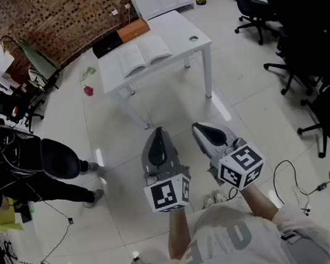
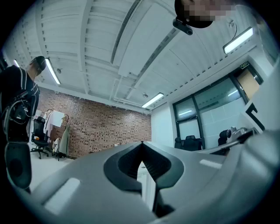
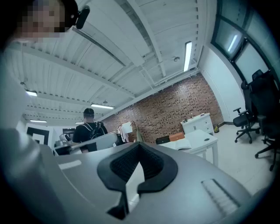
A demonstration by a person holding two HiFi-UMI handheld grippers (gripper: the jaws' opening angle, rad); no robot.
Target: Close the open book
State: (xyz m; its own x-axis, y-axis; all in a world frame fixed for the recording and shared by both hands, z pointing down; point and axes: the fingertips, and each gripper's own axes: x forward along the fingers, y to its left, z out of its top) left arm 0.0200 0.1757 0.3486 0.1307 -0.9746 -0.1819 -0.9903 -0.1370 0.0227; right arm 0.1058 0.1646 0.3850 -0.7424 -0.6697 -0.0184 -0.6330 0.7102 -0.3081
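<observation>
An open book (image 1: 144,54) lies flat on the white table (image 1: 182,28) at the far side of the room. In the right gripper view the book (image 3: 180,144) shows small on that table (image 3: 205,139). Both grippers hang close to my body, well short of the table. My left gripper (image 1: 157,129) points toward the table with its jaws together and nothing between them. My right gripper (image 1: 196,126) is beside it, also shut and empty. In the left gripper view the left gripper (image 2: 141,143) has its tips meeting; the right gripper (image 3: 139,143) looks the same in its own view.
An orange box (image 1: 133,30) and a black box (image 1: 106,44) sit at the table's far edge, a small round object (image 1: 193,39) at its right. A person in black (image 1: 26,161) stands at left. Office chairs (image 1: 308,54) line the right. Cables (image 1: 291,176) lie on the floor.
</observation>
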